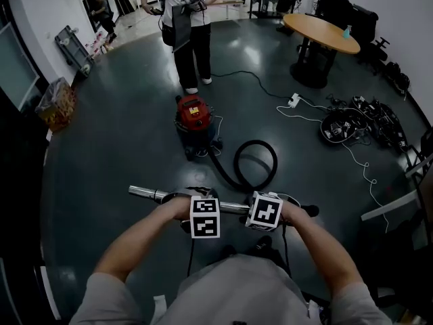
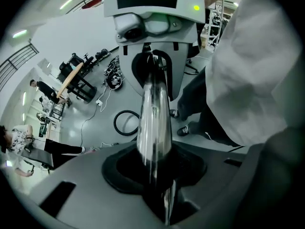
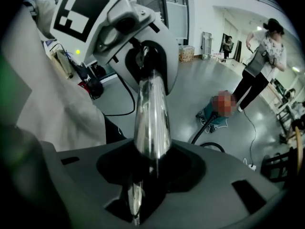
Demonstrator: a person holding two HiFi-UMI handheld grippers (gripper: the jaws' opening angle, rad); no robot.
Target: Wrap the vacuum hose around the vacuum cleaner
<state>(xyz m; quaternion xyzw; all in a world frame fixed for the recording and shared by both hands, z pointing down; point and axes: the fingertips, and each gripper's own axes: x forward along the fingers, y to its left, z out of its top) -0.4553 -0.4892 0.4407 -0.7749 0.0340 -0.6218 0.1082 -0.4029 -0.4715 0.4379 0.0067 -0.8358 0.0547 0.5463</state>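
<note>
Left gripper [image 1: 198, 207] and right gripper [image 1: 265, 211] side by side, both clamped on a shiny metal tube [image 1: 145, 193] held level, black hose [image 1: 256, 166] looped loose on the dark floor [image 1: 122, 141], red vacuum cleaner [image 1: 193, 117] well ahead, bystander [image 1: 186, 32] just beyond it.

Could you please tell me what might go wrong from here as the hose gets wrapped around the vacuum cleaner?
1. The shiny metal tube, clamped by the left gripper and the right gripper, looks smooth; it could slide or twist in the jaws.
2. The black hose lies looped on the floor; pulling might kink it or tip the red vacuum cleaner.
3. A standing person is close behind the cleaner and could be struck by a swung tube.
</note>
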